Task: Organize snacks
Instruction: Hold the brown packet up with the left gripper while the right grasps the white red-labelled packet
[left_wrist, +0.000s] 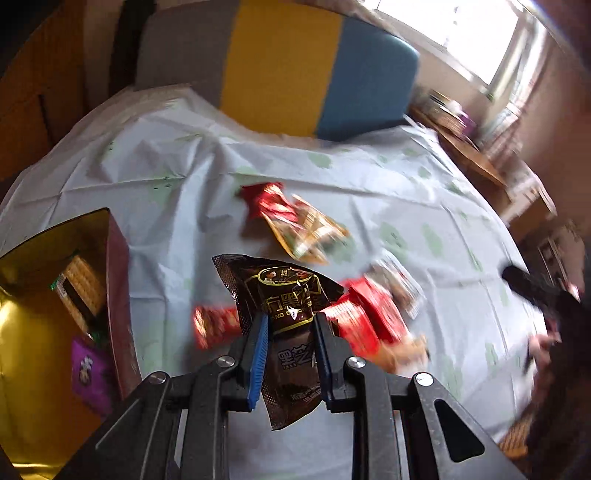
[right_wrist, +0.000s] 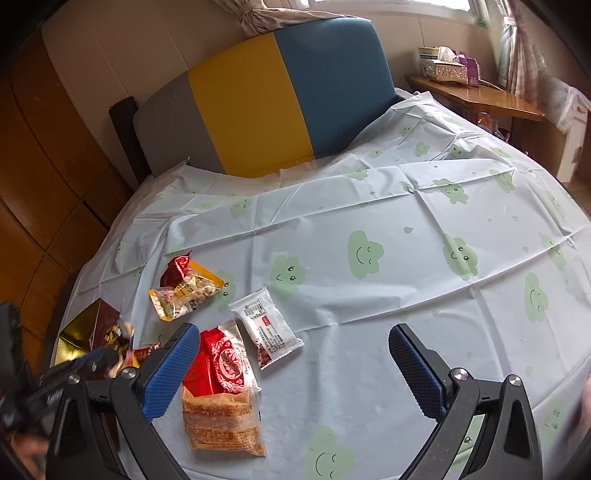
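- Your left gripper (left_wrist: 290, 334) was clamped on a dark brown snack packet (left_wrist: 284, 295), lifted off the cloth, box just to its left.
- Your right gripper (right_wrist: 295, 369) hung wide open, holding nothing, over the red packet (right_wrist: 218, 362).
- Gold box (left_wrist: 40, 332) had a couple of snacks in; roughly five packets were left on the tablecloth (right_wrist: 406, 258).

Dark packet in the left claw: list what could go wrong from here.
1. The left claw pinches only the dark packet across its crumpled middle, with the lower end hanging free; it could slip out on the way to the gold box.
2. The box already holds a purple packet and others, so it may land on the rim.
3. The right claw stands open above the red packet and could nudge it.
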